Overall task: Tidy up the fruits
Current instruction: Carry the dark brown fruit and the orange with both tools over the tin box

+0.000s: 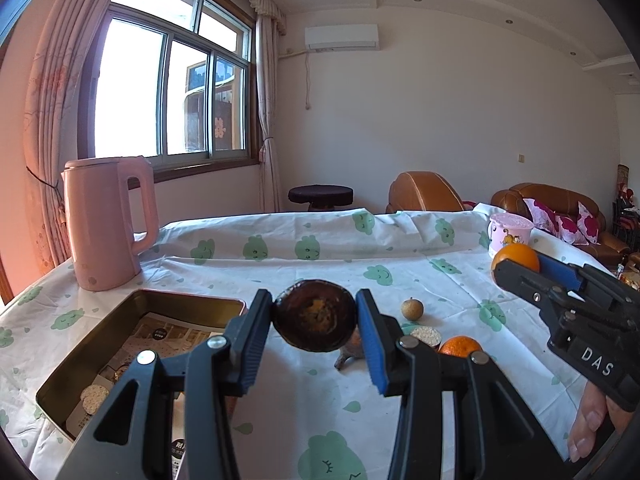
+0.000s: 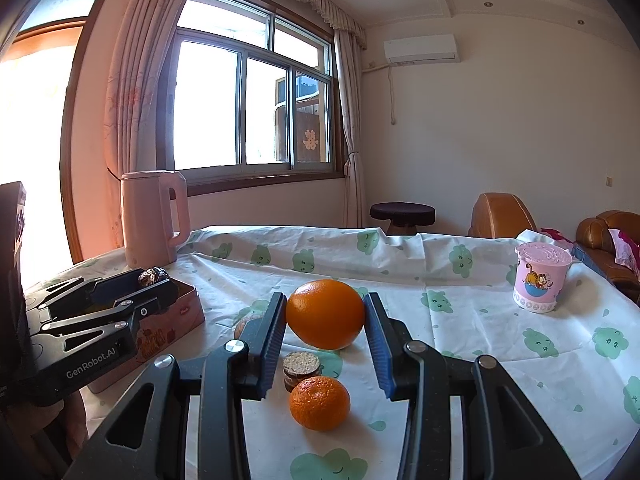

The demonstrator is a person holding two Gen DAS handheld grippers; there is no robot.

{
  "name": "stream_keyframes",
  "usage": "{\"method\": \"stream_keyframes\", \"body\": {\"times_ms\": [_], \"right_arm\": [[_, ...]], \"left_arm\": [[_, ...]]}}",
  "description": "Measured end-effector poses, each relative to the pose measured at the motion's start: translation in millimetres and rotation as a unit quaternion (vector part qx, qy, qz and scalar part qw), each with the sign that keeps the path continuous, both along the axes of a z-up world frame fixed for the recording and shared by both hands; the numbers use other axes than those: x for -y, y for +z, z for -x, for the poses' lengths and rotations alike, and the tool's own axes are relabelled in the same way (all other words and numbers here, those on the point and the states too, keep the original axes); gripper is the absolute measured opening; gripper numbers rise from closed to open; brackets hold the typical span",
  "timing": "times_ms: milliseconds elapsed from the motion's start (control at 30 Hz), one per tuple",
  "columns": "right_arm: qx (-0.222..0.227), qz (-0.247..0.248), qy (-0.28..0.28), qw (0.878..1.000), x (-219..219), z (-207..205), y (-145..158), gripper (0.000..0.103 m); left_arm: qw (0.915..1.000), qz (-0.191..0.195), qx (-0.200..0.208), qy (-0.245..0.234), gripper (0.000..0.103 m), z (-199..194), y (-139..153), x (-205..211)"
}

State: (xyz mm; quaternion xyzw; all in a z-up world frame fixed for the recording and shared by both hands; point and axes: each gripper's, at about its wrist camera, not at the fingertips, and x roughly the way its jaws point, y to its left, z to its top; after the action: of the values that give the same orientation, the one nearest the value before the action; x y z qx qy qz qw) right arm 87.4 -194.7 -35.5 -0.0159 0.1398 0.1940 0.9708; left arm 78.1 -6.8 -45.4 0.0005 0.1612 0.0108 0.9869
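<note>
My left gripper (image 1: 315, 322) is shut on a dark brown, wrinkled round fruit (image 1: 314, 316), held in the air just past the right corner of an open tin box (image 1: 192, 300). The right wrist view shows that gripper (image 2: 158, 280) with the dark fruit (image 2: 151, 276) over the tin's (image 2: 180, 316) edge. My right gripper (image 2: 325, 320) is shut on a large orange (image 2: 325, 314) above the table; from the left it shows as the right gripper (image 1: 516, 270) with the orange (image 1: 516, 257). A mandarin (image 2: 320, 402) and a small longan (image 1: 412, 308) lie on the cloth.
The tin holds paper and round crackers (image 1: 94, 397). A stack of crackers (image 2: 302, 364) stands by the mandarin. A brownish item (image 1: 352, 350) lies under my left fingers. A pink kettle (image 1: 108, 220) stands back left, a pink lidded cup (image 2: 540, 280) back right. A hand (image 1: 588, 420) shows lower right.
</note>
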Motion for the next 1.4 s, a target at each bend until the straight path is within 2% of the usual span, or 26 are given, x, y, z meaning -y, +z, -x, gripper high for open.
{"method": "stream_keyframes", "body": {"times_ms": [667, 1400], "right_arm": [[0.011, 0.022, 0.017, 1.000, -19, 6, 1, 0.041], [0.008, 0.056, 0.093, 0.994, -100, 8, -1, 0.041]], "left_arm": [[0.9997, -0.014, 0.015, 0.016, 0.045, 13, 3, -10], [0.9959, 0.020, -0.014, 0.087, 0.045, 20, -3, -87]]}}
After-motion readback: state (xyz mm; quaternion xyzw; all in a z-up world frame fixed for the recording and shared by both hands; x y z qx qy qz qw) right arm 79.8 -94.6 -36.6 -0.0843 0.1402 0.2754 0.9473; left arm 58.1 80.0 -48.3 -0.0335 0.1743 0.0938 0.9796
